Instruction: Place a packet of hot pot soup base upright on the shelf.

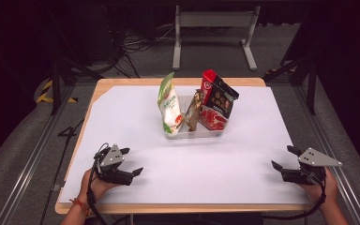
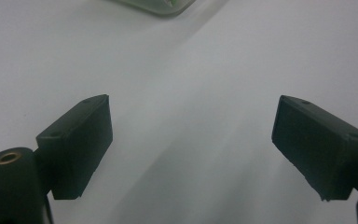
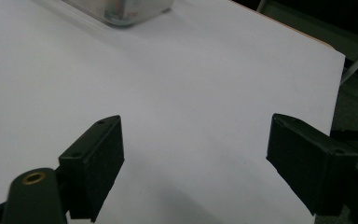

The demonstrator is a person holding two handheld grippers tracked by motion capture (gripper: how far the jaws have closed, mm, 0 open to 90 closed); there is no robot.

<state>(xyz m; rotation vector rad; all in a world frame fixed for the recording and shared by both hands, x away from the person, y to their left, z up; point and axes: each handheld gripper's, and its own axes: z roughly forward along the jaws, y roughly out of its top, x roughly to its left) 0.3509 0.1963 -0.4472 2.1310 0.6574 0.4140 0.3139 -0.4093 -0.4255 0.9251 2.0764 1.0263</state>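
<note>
Clear tray (image 1: 194, 132) set at worktop (image 1: 178, 164) centre-rear, long axis left-right. Three snack bags stood upright within: green-white bag (image 1: 169, 105) left, brown bag (image 1: 193, 111) middle, red bag (image 1: 217, 101) right, tops leaning. Left gripper (image 1: 132, 162) and right gripper (image 1: 281, 158) held at near corners, well apart from tray, jaws wide, nothing between.

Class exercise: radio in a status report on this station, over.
Left gripper open, empty, near table edge. Right gripper open, empty. Three snack bags upright in clear tray: green-white, brown, red-black. Path over white sheet unobstructed.
</note>
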